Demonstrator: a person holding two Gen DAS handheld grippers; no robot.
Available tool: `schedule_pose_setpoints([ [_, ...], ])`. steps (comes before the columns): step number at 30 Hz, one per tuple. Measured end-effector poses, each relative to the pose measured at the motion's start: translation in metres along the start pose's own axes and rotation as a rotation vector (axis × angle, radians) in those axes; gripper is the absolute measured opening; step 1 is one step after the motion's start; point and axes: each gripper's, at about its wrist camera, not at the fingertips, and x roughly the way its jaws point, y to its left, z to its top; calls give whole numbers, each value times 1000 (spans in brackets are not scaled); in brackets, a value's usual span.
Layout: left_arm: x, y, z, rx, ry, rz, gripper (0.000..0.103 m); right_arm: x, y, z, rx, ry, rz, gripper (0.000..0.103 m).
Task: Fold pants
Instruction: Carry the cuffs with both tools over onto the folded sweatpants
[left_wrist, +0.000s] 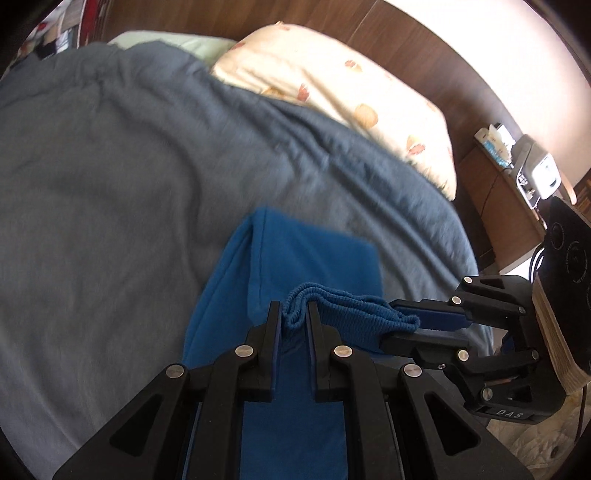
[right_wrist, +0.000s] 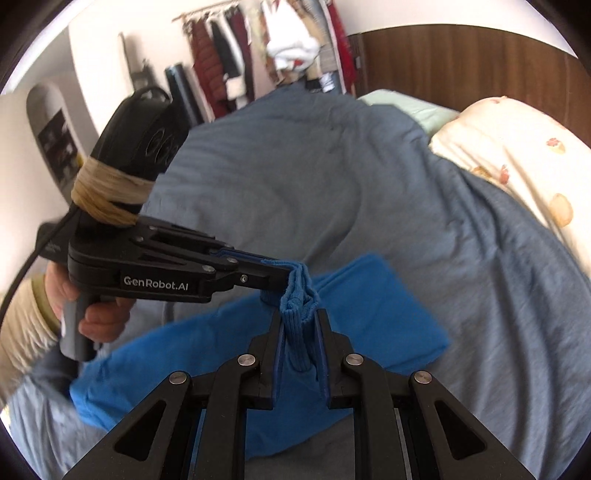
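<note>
Left gripper (left_wrist: 294, 308) and right gripper (right_wrist: 299, 317): we are pinching the blue pants (right_wrist: 369, 314) by their ribbed waistband (left_wrist: 351, 314), lifted over the near grey duvet (left_wrist: 110, 184); one fold looks done, more remaining.

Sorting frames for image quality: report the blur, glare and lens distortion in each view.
Left wrist view: wall at top right blown out white, grey duvet motion-smeared, left tongs sharp, black fisheye corners. Right wrist view: hanging clothes and floral pillow smeared, headboard bowed, right tongs and the blue pants waistband crisp.
</note>
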Motion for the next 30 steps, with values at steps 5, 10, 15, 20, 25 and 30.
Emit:
schedule_pose_setpoints([
  [5,-7,9,-32,-26,51,30,14,12,21,-18,-75,48,-11,17],
  [10,-23,14,-56,-47,82,79,27,22,34,-34,-135,90,-14,17],
  [15,-25,14,-58,-87,57,99,33,31,41,-48,-224,132,-15,17],
  [20,1,12,-50,-150,60,77,36,37,44,-58,-243,189,10,20],
  [25,34,16,-50,-202,102,66,39,40,41,-67,-224,230,39,22],
  [30,50,19,-61,-217,123,71,43,38,37,-72,-176,319,131,23],
])
